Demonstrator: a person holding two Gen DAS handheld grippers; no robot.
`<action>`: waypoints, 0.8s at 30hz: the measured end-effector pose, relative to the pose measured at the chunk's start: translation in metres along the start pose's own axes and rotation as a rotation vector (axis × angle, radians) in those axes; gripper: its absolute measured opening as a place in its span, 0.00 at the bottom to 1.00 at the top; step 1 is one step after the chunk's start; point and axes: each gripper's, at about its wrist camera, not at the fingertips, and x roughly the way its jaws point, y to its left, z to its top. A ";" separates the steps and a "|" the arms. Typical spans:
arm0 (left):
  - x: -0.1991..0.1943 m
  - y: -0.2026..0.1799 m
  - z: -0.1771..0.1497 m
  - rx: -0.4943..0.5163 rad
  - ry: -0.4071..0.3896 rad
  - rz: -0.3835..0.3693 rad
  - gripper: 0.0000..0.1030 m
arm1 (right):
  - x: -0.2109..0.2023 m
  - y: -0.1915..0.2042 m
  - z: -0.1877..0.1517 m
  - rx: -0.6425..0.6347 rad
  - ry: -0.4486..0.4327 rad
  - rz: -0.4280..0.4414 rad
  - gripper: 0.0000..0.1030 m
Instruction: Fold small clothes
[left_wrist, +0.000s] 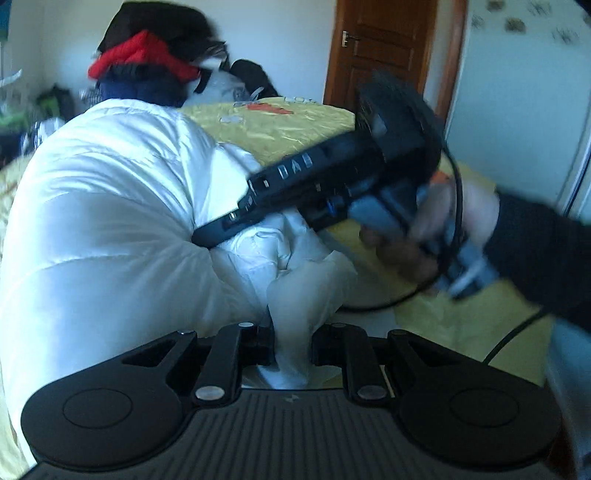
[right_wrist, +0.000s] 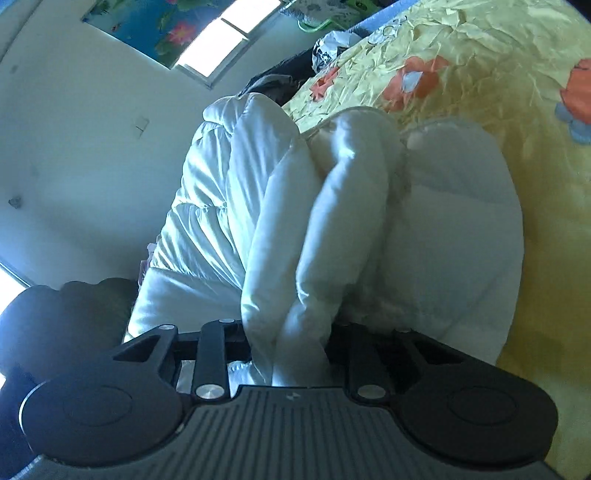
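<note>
A: White jacket — quilted, puffy, glossy shell — lies bunched on the yellow crinkled bedspread, filling the left wrist view from nine o'clock to centre.

B: Left gripper?

A: Pinched on a fold of it at six o'clock. Right gripper likewise clamps a thick padded roll (its black body, held by a dark-sleeved hand, sits at three o'clock in the left view).

B: Background?

A: Piled clothes at eleven; wooden door at one.
</note>
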 end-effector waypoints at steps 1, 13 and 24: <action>-0.005 0.005 0.003 -0.018 -0.002 -0.008 0.16 | 0.001 -0.002 -0.003 0.010 -0.004 0.006 0.30; -0.074 0.038 0.055 -0.188 -0.105 -0.155 0.16 | -0.003 -0.013 -0.009 0.051 -0.026 0.041 0.29; 0.049 0.076 0.096 -0.107 -0.084 0.385 0.20 | -0.007 -0.018 -0.020 0.079 -0.072 0.064 0.29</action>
